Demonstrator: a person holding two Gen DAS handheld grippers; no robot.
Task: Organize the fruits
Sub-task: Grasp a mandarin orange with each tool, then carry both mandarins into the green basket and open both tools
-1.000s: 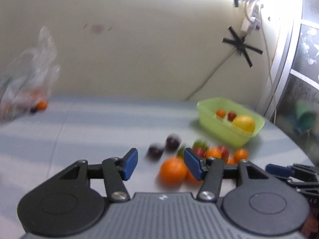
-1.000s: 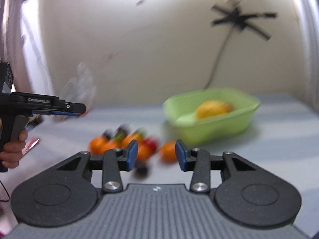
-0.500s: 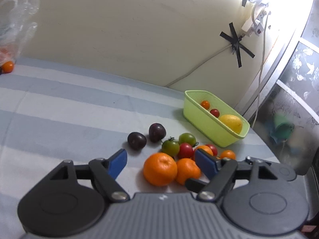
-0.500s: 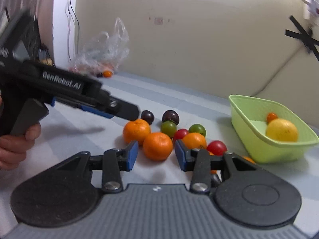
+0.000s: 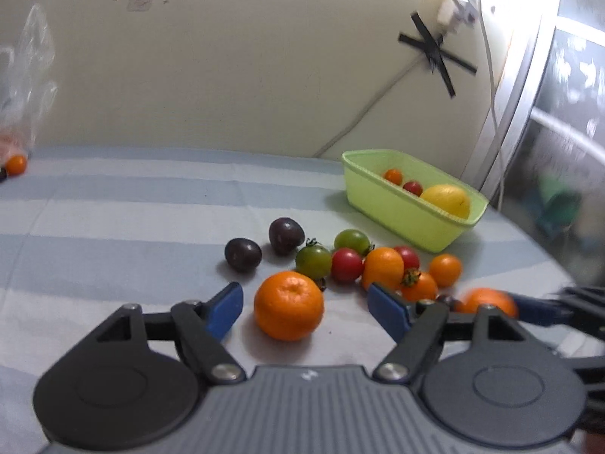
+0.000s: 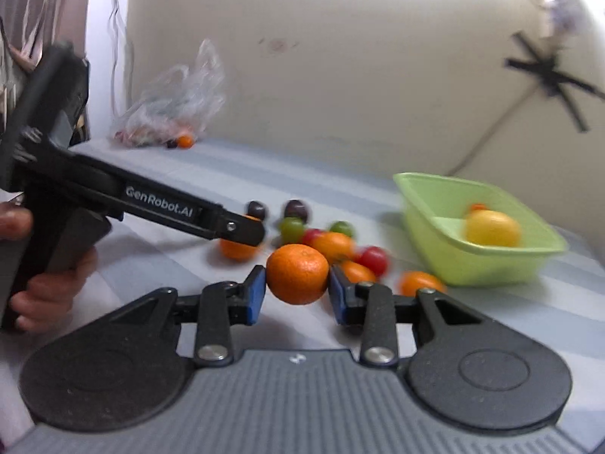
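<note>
Currently: my right claw (image 6: 297,293) pinches a mandarin (image 6: 297,273); left claw (image 5: 304,304) spread around another mandarin (image 5: 289,305), its 12 o'clock.

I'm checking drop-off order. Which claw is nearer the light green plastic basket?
Right. The right claw, gripping a mandarin, sits closer to the light green plastic basket; the left claw hangs further back.

The table (image 5: 113,204) has a cloth with pale blue and white stripes. Between the left tongs' fingers lies a mandarin (image 5: 289,305). Beyond them lie two dark plums (image 5: 242,254), green, red and orange tomatoes (image 5: 313,261), then a green basket (image 5: 393,208). Far left lies a plastic bag (image 5: 26,87).
</note>
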